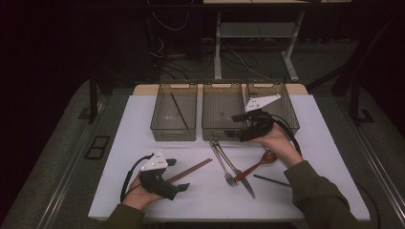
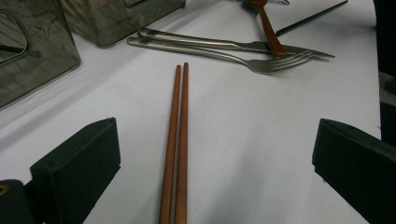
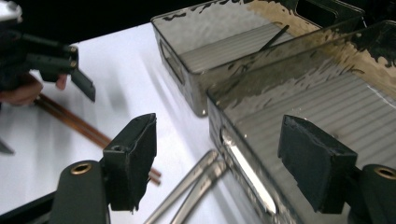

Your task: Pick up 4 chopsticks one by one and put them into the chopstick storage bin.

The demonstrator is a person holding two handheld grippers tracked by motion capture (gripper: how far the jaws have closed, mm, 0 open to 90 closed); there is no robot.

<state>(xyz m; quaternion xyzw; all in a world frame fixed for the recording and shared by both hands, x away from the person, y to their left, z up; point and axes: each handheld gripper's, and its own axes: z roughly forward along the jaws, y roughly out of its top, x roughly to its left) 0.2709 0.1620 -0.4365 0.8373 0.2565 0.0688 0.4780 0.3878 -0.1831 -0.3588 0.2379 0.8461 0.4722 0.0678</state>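
High view: my left gripper (image 1: 179, 174) rests near the front left corner of the table (image 1: 119, 143), jaws spread apart with nothing pinched. A pair of brown chopsticks (image 1: 191, 171) lies on the cloth between those jaws, not touched by either pad; their near ends pass under the gripper and are hidden. Left gripper view confirms it: chopsticks (image 2: 177, 144) run up the middle, side by side and touching, cut off at the bottom edge.

My right gripper (image 1: 234, 126) hangs at the front wall of the middle bin (image 1: 220, 131), jaws wide and empty. Right gripper view looks along that bin's front wall (image 3: 243, 168), which stands between the two pads; whether either pad touches it, I cannot tell.

Three smoky bins sit in a row at the far edge. The left bin (image 1: 160, 129) holds one thin dark stick (image 1: 179, 110). The right bin (image 1: 286, 114) is partly covered by my hand and the gripper's grey plate.

Fork (image 1: 223, 164) and knife (image 1: 241, 175) lie crossed near the table's centre front. A reddish wooden spoon (image 1: 258, 164) has its bowl tucked under my right hand. A black chopstick (image 1: 267, 179) runs off under my sleeve.
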